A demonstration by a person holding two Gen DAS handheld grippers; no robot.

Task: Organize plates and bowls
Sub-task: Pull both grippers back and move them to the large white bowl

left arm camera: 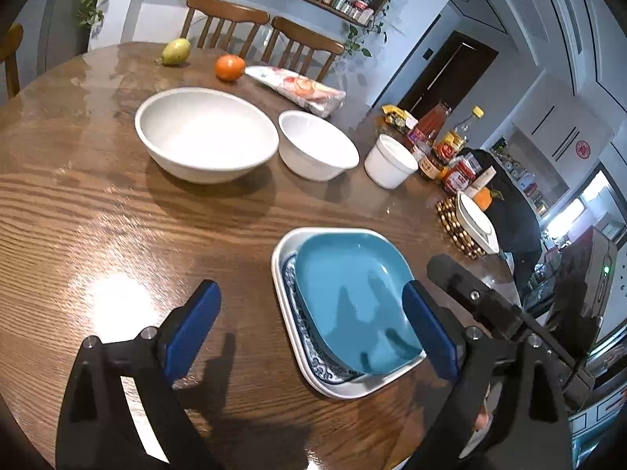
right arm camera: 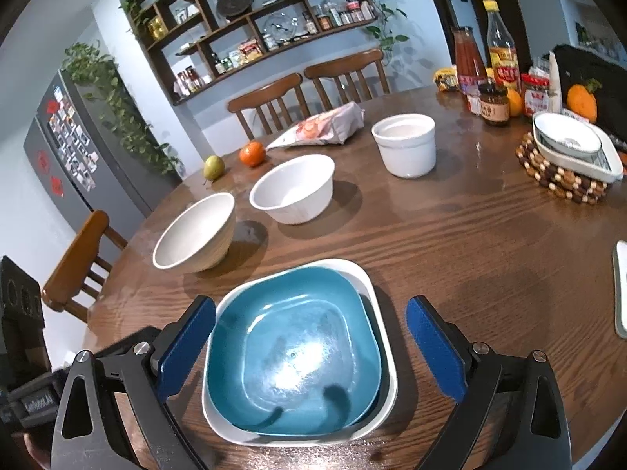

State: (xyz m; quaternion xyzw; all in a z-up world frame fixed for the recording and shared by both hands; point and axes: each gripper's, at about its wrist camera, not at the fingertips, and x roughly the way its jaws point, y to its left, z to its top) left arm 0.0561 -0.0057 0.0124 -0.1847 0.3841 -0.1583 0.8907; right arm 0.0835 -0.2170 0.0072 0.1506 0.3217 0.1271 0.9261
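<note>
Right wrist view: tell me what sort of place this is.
Most likely a home dining area beside a kitchen. A round wooden table with wooden chairs holds bowls and sauce bottles, a wall shelf carries jars, and a fridge stands at the left.

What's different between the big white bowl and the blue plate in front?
The big bowl is white, round and deep; the blue plate is teal, squarish with rounded corners, and shallow. The bowl stands by itself on the table, while the plate is stacked inside a white plate with a blue-patterned one between. The bowl sits farther back; the plate is nearer. Both look empty, and no hand-held gripper touches either.
</note>
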